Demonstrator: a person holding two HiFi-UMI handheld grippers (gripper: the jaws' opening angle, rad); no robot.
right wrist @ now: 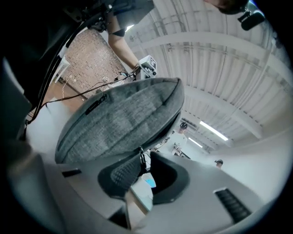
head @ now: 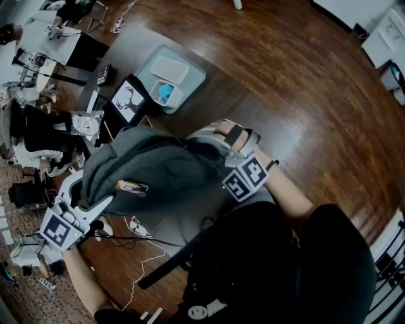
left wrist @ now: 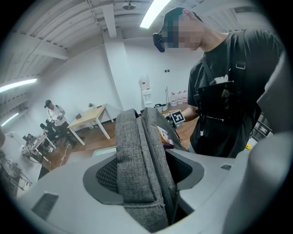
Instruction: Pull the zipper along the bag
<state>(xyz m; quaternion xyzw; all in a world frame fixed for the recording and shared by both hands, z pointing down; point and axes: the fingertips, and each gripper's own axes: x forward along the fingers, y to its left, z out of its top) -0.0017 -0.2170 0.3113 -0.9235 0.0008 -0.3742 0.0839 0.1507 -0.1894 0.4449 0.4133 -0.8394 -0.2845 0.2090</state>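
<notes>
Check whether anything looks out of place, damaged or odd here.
Only a small printed packet or label on the side of the grey fabric backpack; whether it pokes out is unclear. Nothing else stands out.

I record a dark plank floor (head: pixel 297 95) with a strong sheen across the room. White walls (left wrist: pixel 123 73) rise to a white ceiling (right wrist: pixel 219 64) crossed by beams. Lighting is by strip lamps: an overhead lamp (left wrist: pixel 154 10), a side lamp (left wrist: pixel 18 84) and a further lamp (right wrist: pixel 213 130). A light wooden table (left wrist: pixel 89 116) on white legs stands near the back wall. A tall white appliance (left wrist: pixel 145 97) stands against that wall; I cannot tell its type. Crowded desks (head: pixel 44 38) line the floor's left edge. A white cabinet (head: pixel 387 35) sits at its far right corner. Loose cables (head: pixel 142 262) trail along its near edge.
</notes>
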